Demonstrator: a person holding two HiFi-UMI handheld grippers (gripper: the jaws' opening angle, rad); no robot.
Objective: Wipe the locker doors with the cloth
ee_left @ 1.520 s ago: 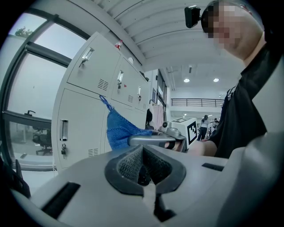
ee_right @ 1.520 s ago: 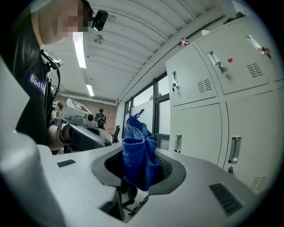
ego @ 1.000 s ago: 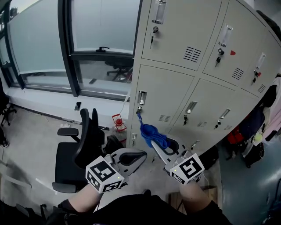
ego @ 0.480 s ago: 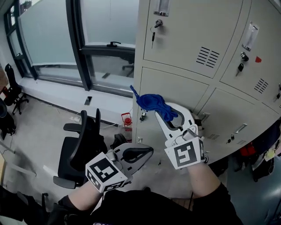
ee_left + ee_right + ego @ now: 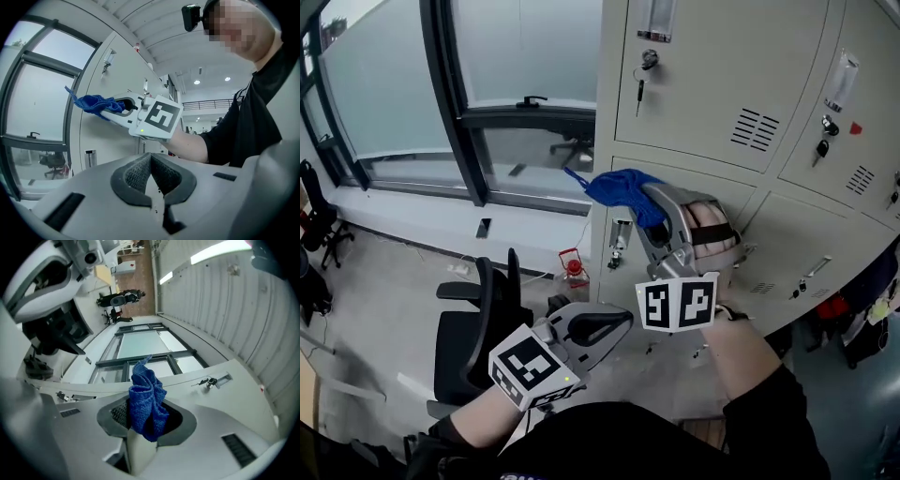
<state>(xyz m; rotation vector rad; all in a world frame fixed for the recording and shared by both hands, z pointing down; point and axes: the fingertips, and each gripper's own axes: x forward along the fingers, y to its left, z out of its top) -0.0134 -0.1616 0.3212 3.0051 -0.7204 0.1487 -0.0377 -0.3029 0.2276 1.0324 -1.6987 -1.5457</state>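
A bunched blue cloth point(image 5: 617, 187) is pinched in my right gripper point(image 5: 649, 204), which is shut on it and raised in front of the beige lockers point(image 5: 712, 84), near the top left corner of a lower door point(image 5: 694, 192). Whether the cloth touches the metal I cannot tell. In the right gripper view the cloth point(image 5: 146, 401) sticks up from the closed jaws, with a keyed lock point(image 5: 209, 381) beyond. My left gripper point(image 5: 617, 325) hangs lower, away from the lockers, shut and holding nothing. Its own view shows its gripper point(image 5: 151, 174) with the pads meeting and the cloth point(image 5: 96, 102) ahead.
A black office chair point(image 5: 473, 328) stands on the floor at the lower left. A small red object point(image 5: 574, 264) sits by the locker base. Large windows point(image 5: 487, 75) fill the left wall. Keys hang from several locker locks point(image 5: 647, 62). Clothing point(image 5: 872, 309) hangs at the far right.
My right gripper has risen with the blue cloth, from low near the bottom lockers up to the middle row. The left gripper has barely moved.
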